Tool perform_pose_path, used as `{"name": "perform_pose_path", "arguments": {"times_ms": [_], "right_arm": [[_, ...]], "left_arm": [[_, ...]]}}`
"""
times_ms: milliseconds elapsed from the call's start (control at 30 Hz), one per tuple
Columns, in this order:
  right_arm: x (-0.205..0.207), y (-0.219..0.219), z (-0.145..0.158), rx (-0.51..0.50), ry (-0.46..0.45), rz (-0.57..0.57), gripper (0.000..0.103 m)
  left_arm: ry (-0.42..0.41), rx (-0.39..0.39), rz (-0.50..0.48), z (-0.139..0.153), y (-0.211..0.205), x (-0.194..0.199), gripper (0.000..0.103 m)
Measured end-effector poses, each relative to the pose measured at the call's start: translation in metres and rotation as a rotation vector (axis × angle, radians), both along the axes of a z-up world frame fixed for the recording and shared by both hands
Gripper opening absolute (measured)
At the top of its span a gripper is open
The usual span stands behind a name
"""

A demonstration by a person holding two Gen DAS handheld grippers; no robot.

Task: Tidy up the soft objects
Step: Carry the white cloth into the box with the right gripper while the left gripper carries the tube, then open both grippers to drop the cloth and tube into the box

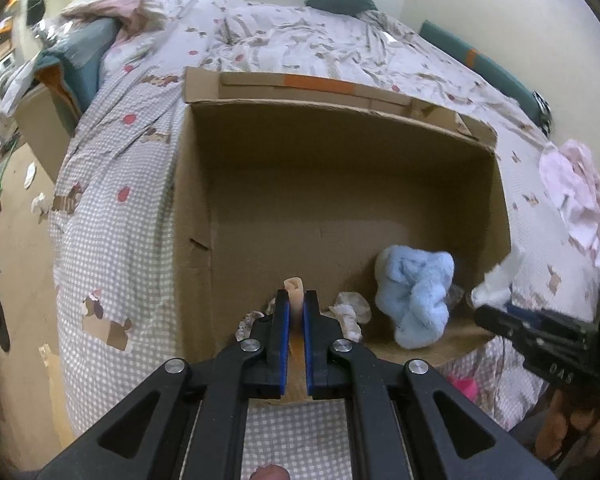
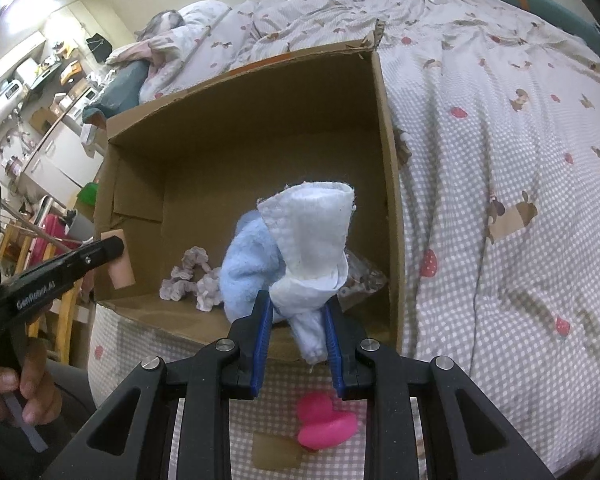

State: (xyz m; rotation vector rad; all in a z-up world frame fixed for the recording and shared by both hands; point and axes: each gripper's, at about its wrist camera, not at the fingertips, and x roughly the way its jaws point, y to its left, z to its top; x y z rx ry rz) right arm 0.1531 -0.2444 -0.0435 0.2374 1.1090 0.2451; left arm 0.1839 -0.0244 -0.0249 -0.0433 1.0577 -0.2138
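White cloth [image 2: 308, 248] is pinched by right gripper [image 2: 298, 334], peach sponge [image 1: 294, 292] by left gripper [image 1: 296, 312], at box [image 1: 340, 184] mouth; early release likely drops either outside.

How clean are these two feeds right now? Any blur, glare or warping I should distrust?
Left wrist: heavy fisheye bending the cardboard box rim; the right gripper and its white cloth at the edge are motion-smeared; the left gripper is sharp. Right wrist: the white cloth is crisp; a bright glare streak at upper left; the box interior is dim but readable.
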Motion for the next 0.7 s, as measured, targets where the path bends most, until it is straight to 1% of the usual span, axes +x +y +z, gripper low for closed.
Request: {"name": "perform_pose_path", "arguments": {"times_ms": [200, 300, 367, 433, 500, 533, 567, 600, 633, 667, 700], "right_arm": [[0.003, 0.011, 0.000, 0.015, 0.000, 0.032, 0.027], [0.004, 0.019, 0.001, -0.001, -0.012, 0.050, 0.027], [0.005, 0.019, 0.001, 0.005, -0.010, 0.040, 0.027], [0.006, 0.019, 0.001, 0.000, -0.010, 0.031, 0.027], [0.008, 0.019, 0.001, -0.009, -0.010, 0.019, 0.027], [0.008, 0.019, 0.000, -0.022, -0.009, 0.013, 0.027], [0.008, 0.019, -0.001, -0.036, -0.007, 0.010, 0.027], [0.008, 0.019, -0.002, -0.035, -0.003, 0.013, 0.027], [0.008, 0.020, -0.003, -0.035, 0.001, 0.016, 0.027], [0.008, 0.021, -0.003, -0.042, 0.002, 0.018, 0.027], [0.008, 0.022, -0.003, -0.050, 0.003, 0.020, 0.027]], "left_arm": [[0.007, 0.012, -0.044, -0.004, -0.009, -0.006, 0.004], [-0.017, 0.021, -0.040, -0.001, -0.008, -0.008, 0.004], [-0.014, 0.017, -0.030, -0.001, -0.006, -0.007, 0.005], [-0.005, 0.016, -0.023, -0.003, -0.005, -0.006, 0.009], [-0.001, 0.021, -0.022, -0.004, -0.004, -0.006, 0.009], [-0.002, 0.026, -0.021, -0.005, -0.005, -0.006, 0.011], [-0.002, 0.029, -0.021, -0.005, -0.005, -0.005, 0.017], [-0.002, 0.029, -0.020, -0.005, -0.005, -0.005, 0.020], [-0.003, 0.027, -0.018, -0.005, -0.005, -0.005, 0.026], [-0.003, 0.027, -0.016, -0.004, -0.005, -0.005, 0.037], [-0.004, 0.029, -0.015, -0.004, -0.005, -0.005, 0.046]]}}
